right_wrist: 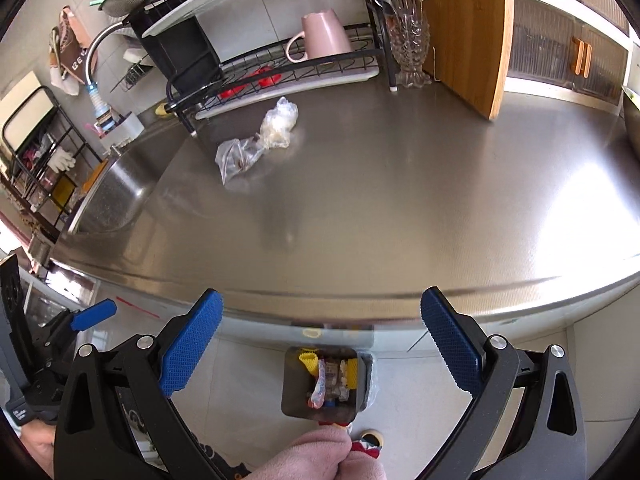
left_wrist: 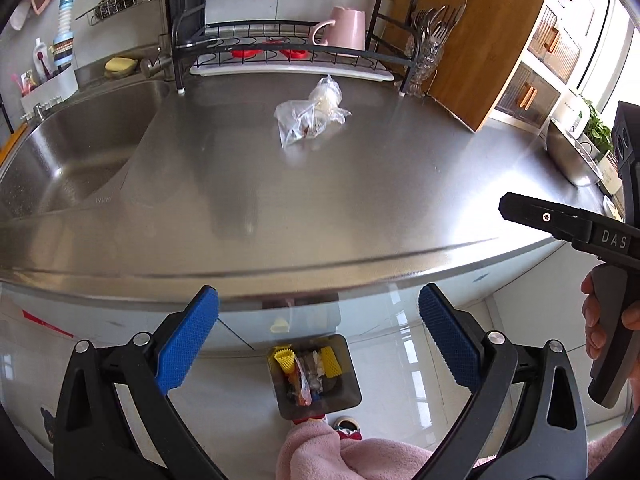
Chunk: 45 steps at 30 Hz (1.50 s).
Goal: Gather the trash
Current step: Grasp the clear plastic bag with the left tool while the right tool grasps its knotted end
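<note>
On the steel surface (right_wrist: 400, 208) I see the crumpled clear plastic bags (right_wrist: 256, 144) lying far ahead near the dish rack (right_wrist: 280, 76), long axis slanting up-right. My right tool (right_wrist: 320, 344) and left tool (left_wrist: 318, 340) both hang spread, empty; neither looks nearer.

Brushed steel counter (left_wrist: 360, 200) – dull sheen; crinkled clear plastic bag (left_wrist: 310, 114); glossy wooden board (left_wrist: 476, 36)
</note>
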Available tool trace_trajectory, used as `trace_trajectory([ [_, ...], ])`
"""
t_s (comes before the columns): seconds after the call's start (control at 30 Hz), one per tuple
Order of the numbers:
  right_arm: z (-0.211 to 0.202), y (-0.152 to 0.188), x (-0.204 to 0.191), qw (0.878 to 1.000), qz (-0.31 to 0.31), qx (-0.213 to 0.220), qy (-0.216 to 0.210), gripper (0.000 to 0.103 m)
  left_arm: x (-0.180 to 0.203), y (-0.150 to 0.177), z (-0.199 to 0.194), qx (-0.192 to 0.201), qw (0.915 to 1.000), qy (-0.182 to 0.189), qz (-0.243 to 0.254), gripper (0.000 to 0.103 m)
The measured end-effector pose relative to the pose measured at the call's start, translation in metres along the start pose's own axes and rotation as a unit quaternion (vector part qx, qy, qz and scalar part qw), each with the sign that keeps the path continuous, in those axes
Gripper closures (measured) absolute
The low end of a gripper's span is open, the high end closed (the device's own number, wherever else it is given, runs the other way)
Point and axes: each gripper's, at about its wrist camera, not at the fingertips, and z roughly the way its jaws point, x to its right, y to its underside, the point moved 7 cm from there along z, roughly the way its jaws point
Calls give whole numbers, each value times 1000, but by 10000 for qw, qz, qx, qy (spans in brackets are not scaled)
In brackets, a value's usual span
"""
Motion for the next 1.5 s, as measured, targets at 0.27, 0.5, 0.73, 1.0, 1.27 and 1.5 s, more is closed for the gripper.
trace_trajectory([
  [0.27,38,-63,-5,9997,213,-14,-95,3,-21,-69,38,171,9998,68,37,8],
  [0.5,87,-128,-18,9993,348,-51,-160,7,-36,-115,86,69,9997,204,127,18],
  [0.73,144,-172,-35,9986,322,-335,-240,24,-42,-142,123,-91,9986,450,267,29],
  [1.0,196,-181,-50,9967,236,-732,-259,40,-37,-152,160,-482,9950,719,493,58],
  [1.27,207,-167,-57,9958,-52,-874,-258,81,-27,-145,164,-558,9926,909,580,86],
  [1.5,194,-155,-49,9958,13,-871,-278,84,-11,-130,147,-510,9917,959,693,97],
])
